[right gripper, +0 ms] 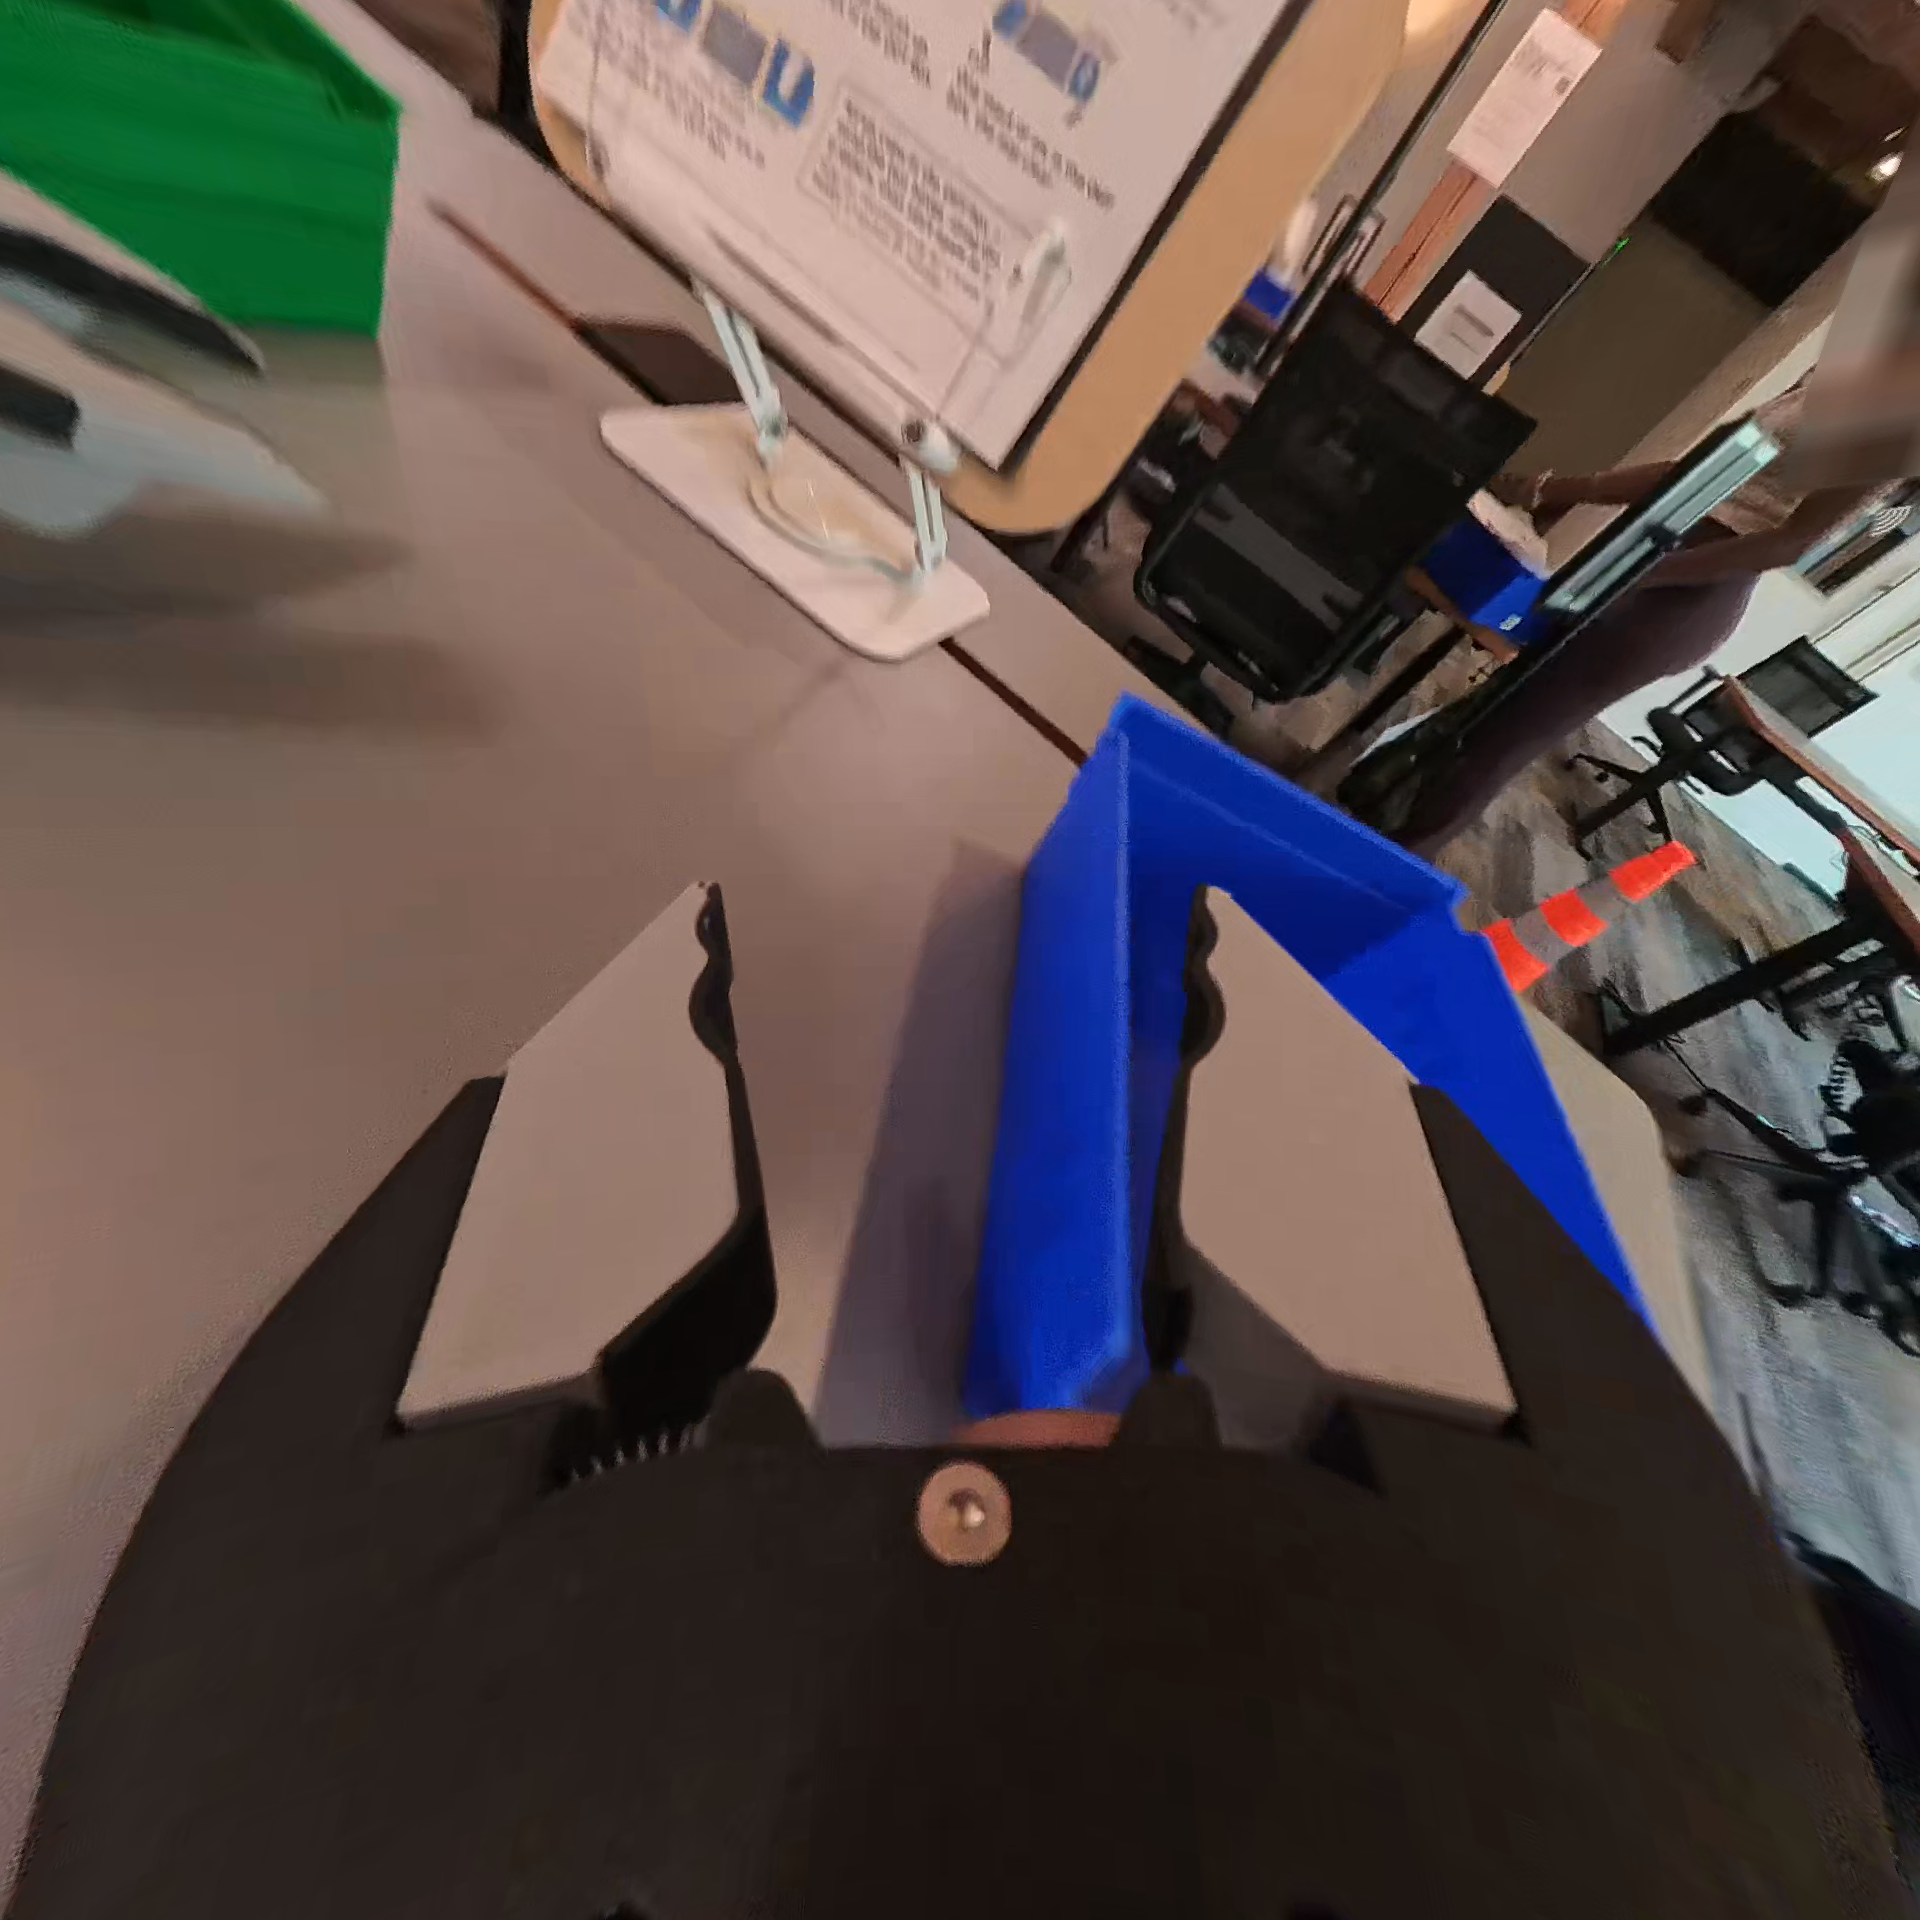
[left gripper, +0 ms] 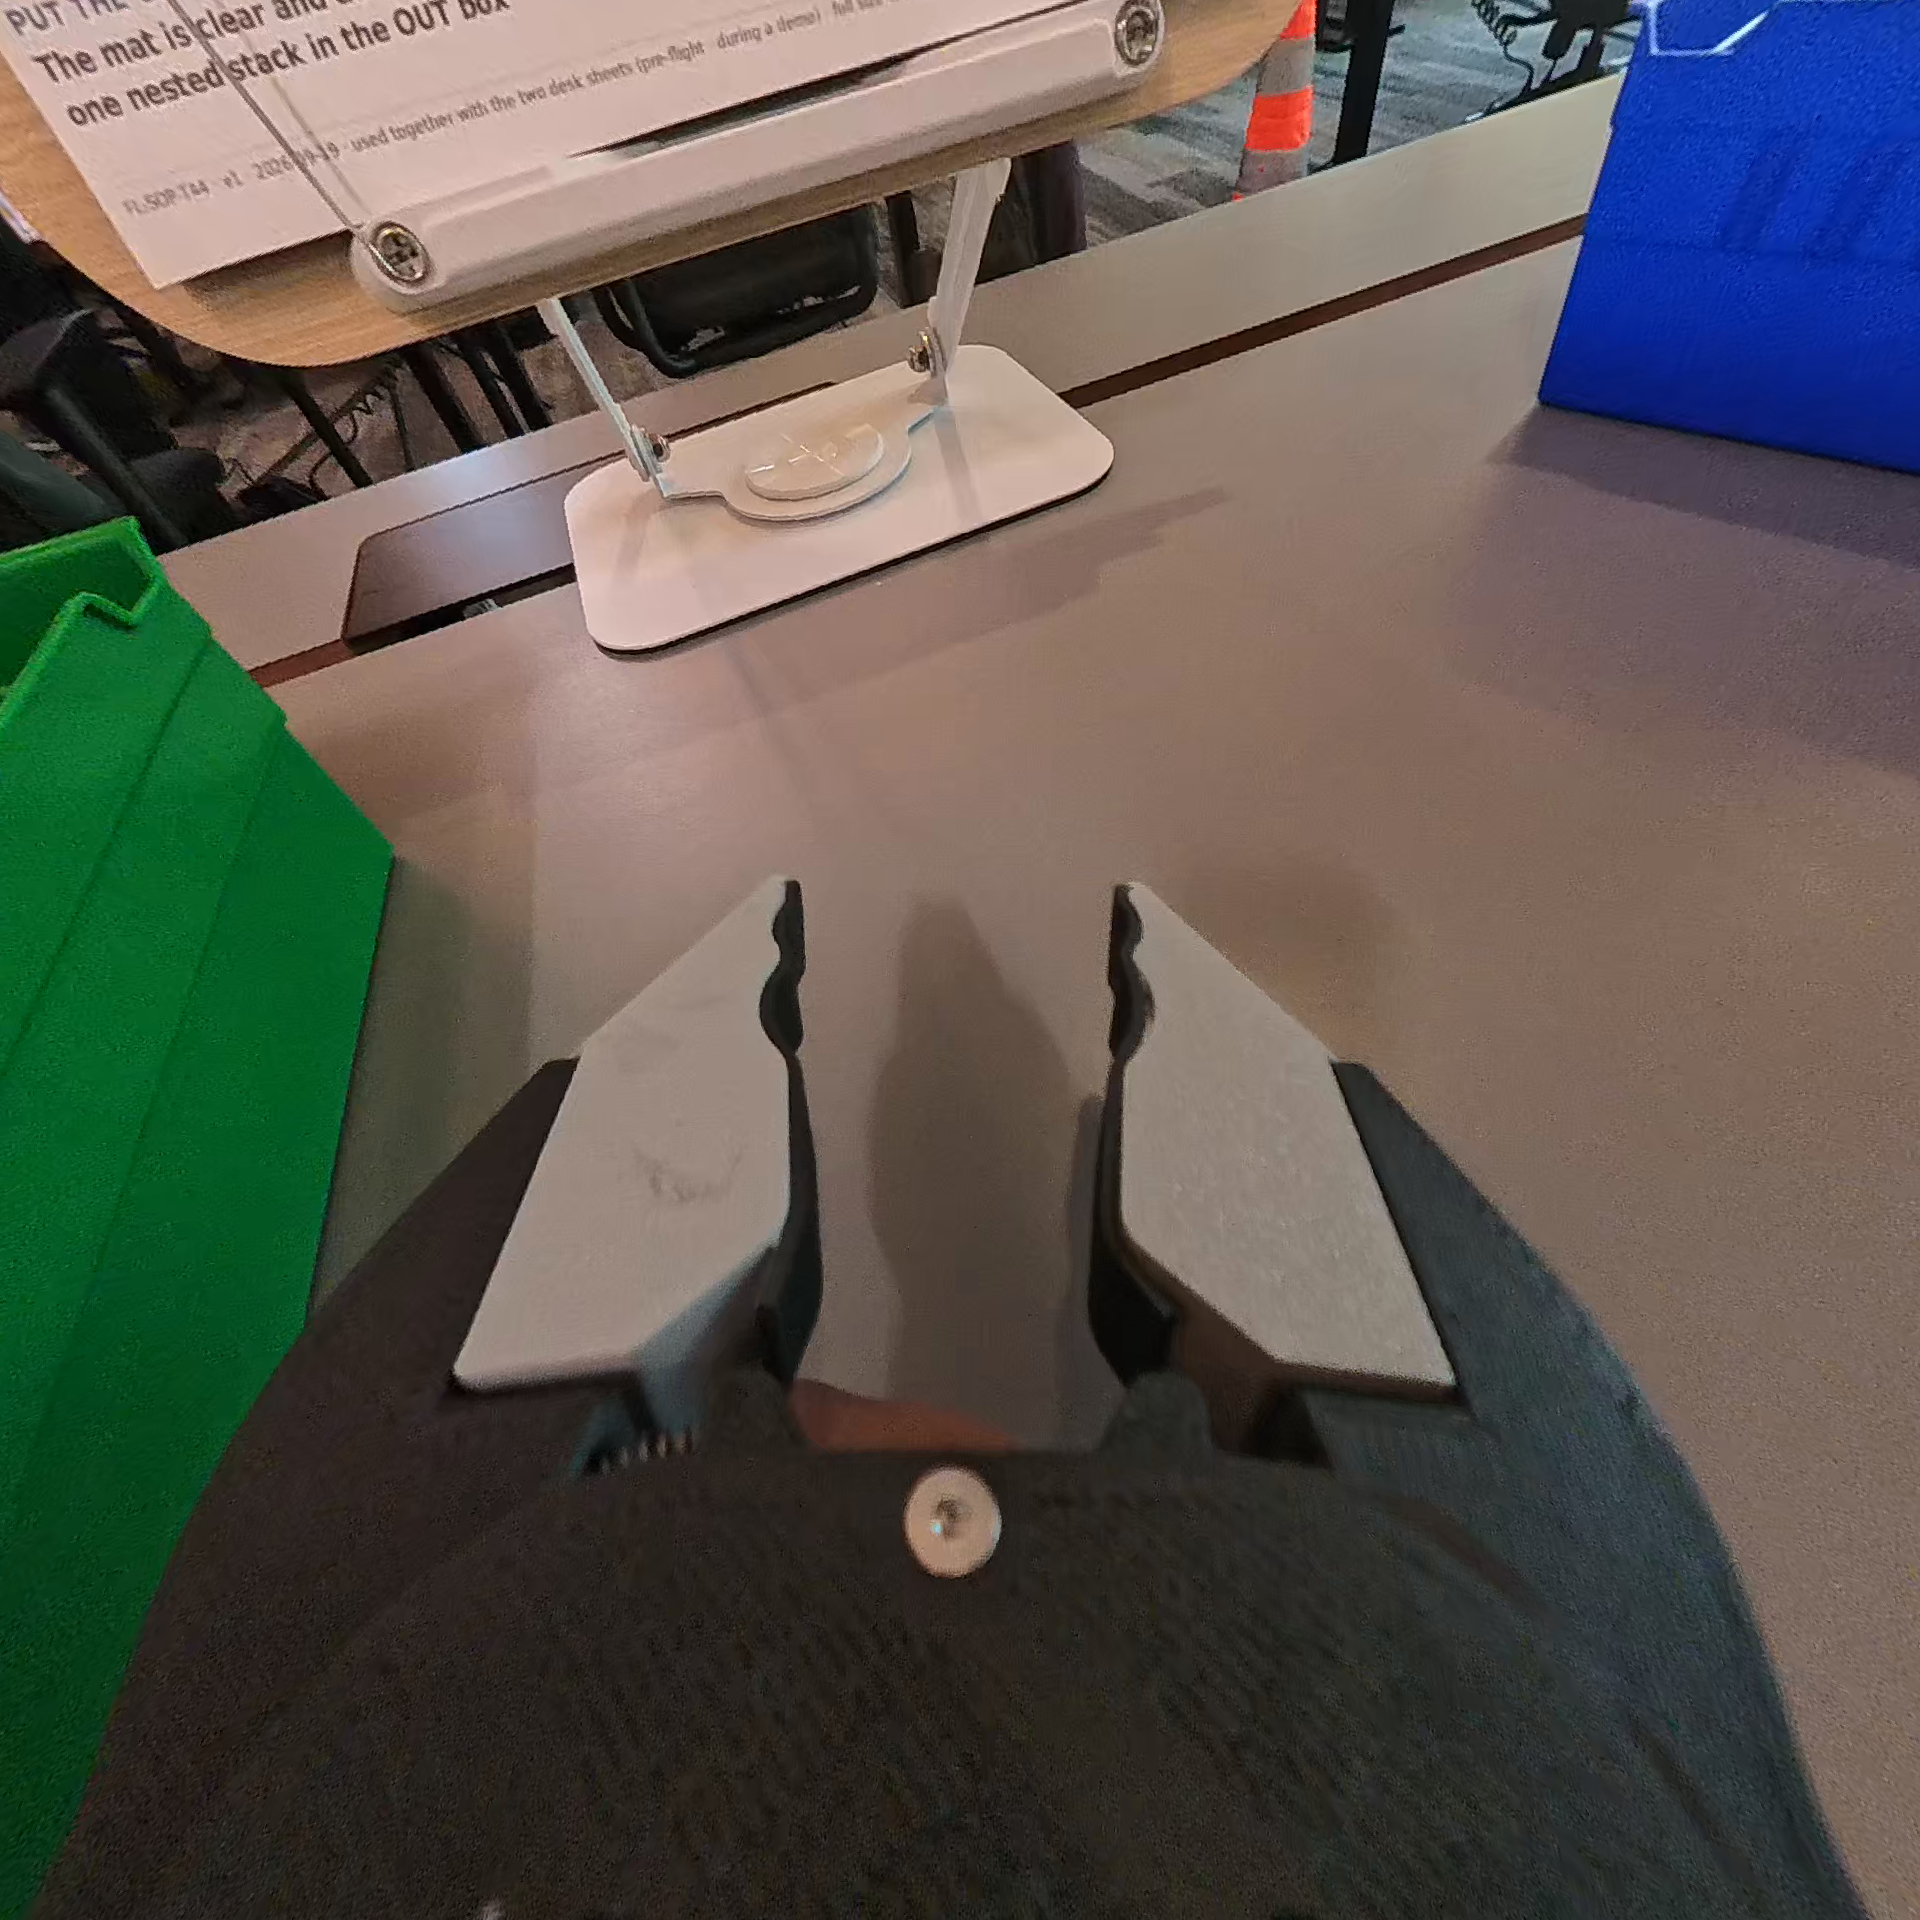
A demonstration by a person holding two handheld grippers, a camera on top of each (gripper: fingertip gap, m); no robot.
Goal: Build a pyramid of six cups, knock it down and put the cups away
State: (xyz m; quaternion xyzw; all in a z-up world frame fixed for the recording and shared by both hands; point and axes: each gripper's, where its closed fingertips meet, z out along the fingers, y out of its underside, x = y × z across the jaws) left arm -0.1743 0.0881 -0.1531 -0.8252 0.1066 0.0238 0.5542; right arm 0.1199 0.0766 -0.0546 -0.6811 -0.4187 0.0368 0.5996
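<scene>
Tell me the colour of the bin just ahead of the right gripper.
Blue. The bin shows best in the right wrist view, right by the open right gripper.

Upright blue bin [right gripper: 1060, 1091], green bin [right gripper: 208, 156], apart

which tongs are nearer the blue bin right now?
Right. The right tongs hang open over the blue bin, its near wall between their fingers. The left tongs are over bare table, bin far right.

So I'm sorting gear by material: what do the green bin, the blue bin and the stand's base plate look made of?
Green bin: likely moulded plastic, matte, with a stepped rim and ribbed wall. Blue bin: the same kind of plastic by its look, uniformly coloured, thin straight walls. Stand's base plate: probably painted or coated metal, white, flat and thin with rounded corners and a soft sheen, though the coating hides what lies beneath.
</scene>
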